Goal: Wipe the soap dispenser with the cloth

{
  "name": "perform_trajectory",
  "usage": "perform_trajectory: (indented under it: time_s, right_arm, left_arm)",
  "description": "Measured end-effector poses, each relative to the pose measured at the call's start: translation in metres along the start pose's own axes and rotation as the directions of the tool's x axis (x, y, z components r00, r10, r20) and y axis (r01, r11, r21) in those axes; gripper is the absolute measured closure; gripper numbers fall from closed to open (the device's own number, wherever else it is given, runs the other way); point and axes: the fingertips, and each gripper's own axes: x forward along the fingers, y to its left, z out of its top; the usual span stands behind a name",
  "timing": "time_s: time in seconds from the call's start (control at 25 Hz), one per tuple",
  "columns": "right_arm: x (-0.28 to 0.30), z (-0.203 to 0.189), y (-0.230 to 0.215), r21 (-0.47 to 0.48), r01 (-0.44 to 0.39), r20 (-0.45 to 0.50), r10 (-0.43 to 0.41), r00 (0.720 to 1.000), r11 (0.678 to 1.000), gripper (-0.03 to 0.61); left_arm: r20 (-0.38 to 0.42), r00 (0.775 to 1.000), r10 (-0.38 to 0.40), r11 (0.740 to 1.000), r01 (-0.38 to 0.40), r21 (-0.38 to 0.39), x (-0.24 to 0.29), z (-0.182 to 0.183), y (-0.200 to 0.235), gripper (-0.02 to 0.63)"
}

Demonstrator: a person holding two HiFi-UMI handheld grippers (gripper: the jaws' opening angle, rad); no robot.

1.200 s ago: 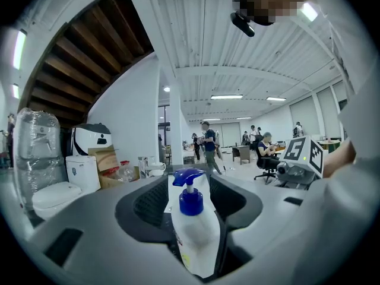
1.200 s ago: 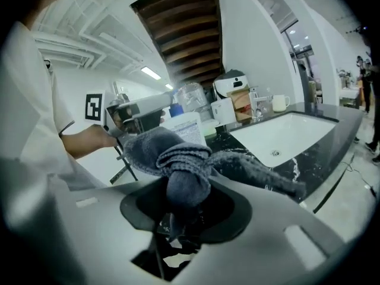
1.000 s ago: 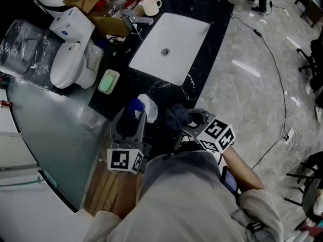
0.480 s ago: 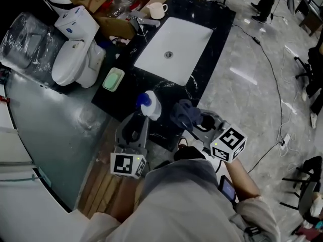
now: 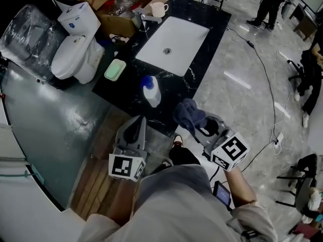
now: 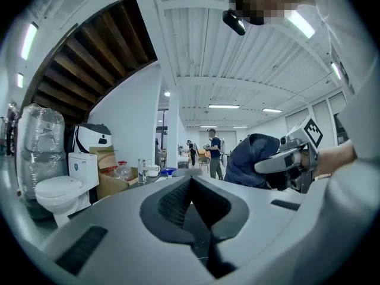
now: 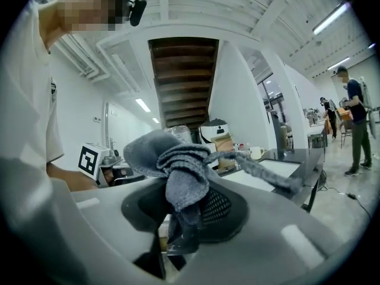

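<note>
The soap dispenser (image 5: 151,91), a white bottle with a blue cap, stands by itself on the black counter (image 5: 202,49) near its front edge. My left gripper (image 5: 137,121) hangs below it, off the counter and apart from the bottle. Its jaws have just been closing and meet with nothing between them (image 6: 191,186). My right gripper (image 5: 198,123) is to the right, shut on a dark blue-grey cloth (image 5: 190,113) that bunches up over its jaws (image 7: 178,165). In the left gripper view the cloth (image 6: 249,159) hangs at the right.
A white sink (image 5: 174,37) is set in the counter, with a green soap dish (image 5: 115,69) to its left. A toilet (image 5: 73,54), a cardboard box (image 5: 108,4) and a cup (image 5: 158,8) lie further back. A cable (image 5: 267,74) crosses the floor; people stand at the back (image 5: 262,4).
The left gripper let go of the dispenser, drew back from the counter and shut. The bottle now stands alone. The right gripper rose and shifted right with the cloth.
</note>
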Motion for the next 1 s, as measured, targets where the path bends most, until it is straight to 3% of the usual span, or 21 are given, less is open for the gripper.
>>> perform_trajectory:
  time_s: [0.24,0.56,1.0]
  right_arm:
    - [-0.030,0.006,0.035,0.010,0.036,0.023,-0.036,0.999,0.999,0.476]
    - [-0.053,0.005,0.080,0.031,0.035,0.036,-0.036,0.999,0.999,0.476]
    - [-0.064,0.008,0.110,0.002,0.040,0.050,-0.040,0.998,0.999,0.476]
  left_arm:
    - [0.014,1.000,-0.014,0.999,0.013,0.035,-0.033,0.005,-0.022,0.606]
    - [0.058,0.998,-0.029,1.000,0.029,-0.010,-0.071,0.010,-0.047,0.606]
    - [0.072,0.997,-0.025,0.999,0.028,-0.037,-0.101,0.013,-0.053,0.606]
